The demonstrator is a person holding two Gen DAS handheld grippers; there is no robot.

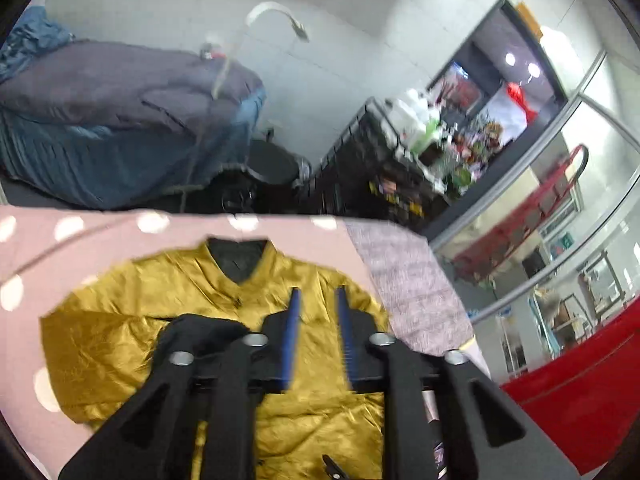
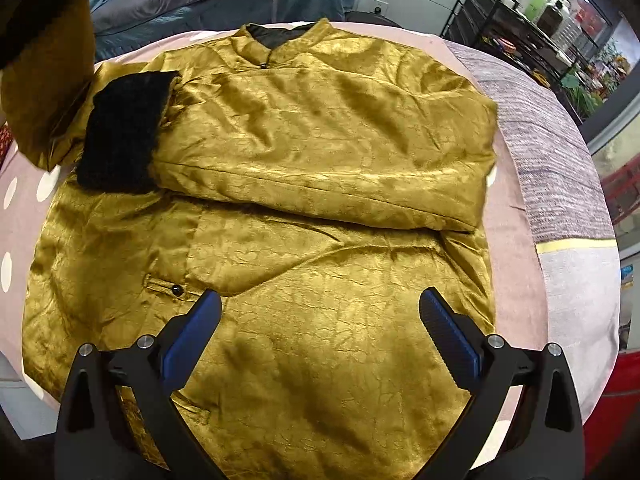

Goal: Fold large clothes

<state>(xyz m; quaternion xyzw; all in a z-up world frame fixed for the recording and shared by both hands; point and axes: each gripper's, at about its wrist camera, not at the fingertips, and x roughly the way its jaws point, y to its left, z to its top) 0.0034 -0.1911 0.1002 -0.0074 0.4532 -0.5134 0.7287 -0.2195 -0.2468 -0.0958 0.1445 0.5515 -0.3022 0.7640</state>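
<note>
Gold satin jacket (image 2: 304,208) lies flat, front up, covering most of the pink polka-dot cover (image 2: 20,208), collar toward the far edge; one sleeve (image 2: 320,160) is folded across the chest, its black fuzzy cuff (image 2: 120,132) near the left edge; grey knit cloth (image 2: 560,168) runs along the right edge. Right gripper (image 2: 320,308) hovers over the jacket's lower front, jaws spread wide, nothing between them, not touching the fabric. Left gripper (image 1: 318,312) sits above the jacket near the shoulder, jaws narrowed to a slim gap; whether fabric is pinched there, cannot tell.
</note>
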